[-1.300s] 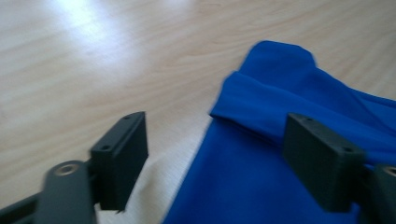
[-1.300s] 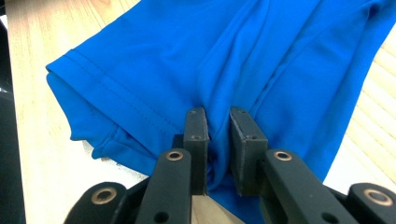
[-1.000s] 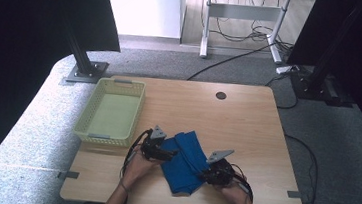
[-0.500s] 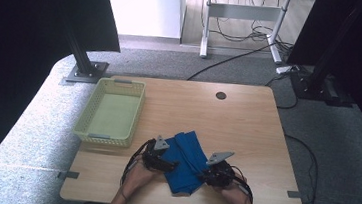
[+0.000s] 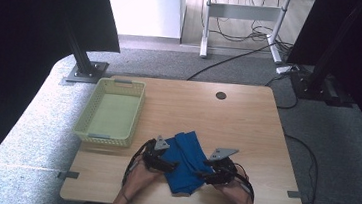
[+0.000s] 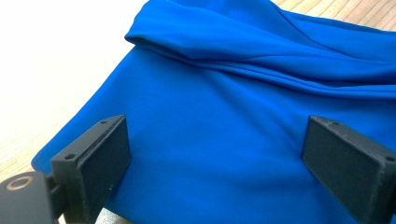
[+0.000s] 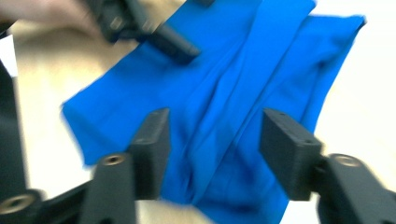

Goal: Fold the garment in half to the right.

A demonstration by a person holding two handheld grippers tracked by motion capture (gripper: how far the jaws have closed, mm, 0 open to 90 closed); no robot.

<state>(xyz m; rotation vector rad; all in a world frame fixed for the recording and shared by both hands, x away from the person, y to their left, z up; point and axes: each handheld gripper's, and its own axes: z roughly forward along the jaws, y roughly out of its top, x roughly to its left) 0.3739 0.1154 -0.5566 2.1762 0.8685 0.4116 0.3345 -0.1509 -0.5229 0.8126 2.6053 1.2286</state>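
- The wooden table (image 5: 228,116) lies mostly bare, with open surface running from the middle to the far and right edges; a small dark round grommet (image 5: 221,95) sits near the far edge.
- A pale yellow-green basket (image 5: 89,123) stands along the table's left edge, apart from the cloth.
- The blue cloth (image 5: 187,162) lies folded and creased near the front edge, at the middle of the table, its near end close to the rim. A long fold runs across it in the left gripper view (image 6: 243,70).
- The left hand-held gripper (image 5: 170,165) sits at the cloth's left side, jaws spread wide over the fabric (image 6: 215,154) and clamped on nothing.
- The right hand-held gripper (image 5: 201,174) comes in at the cloth's right side, jaws likewise apart above the creased fabric (image 7: 215,154), holding nothing; that view is blurred.
- Bare wood shows on both sides of the cloth.
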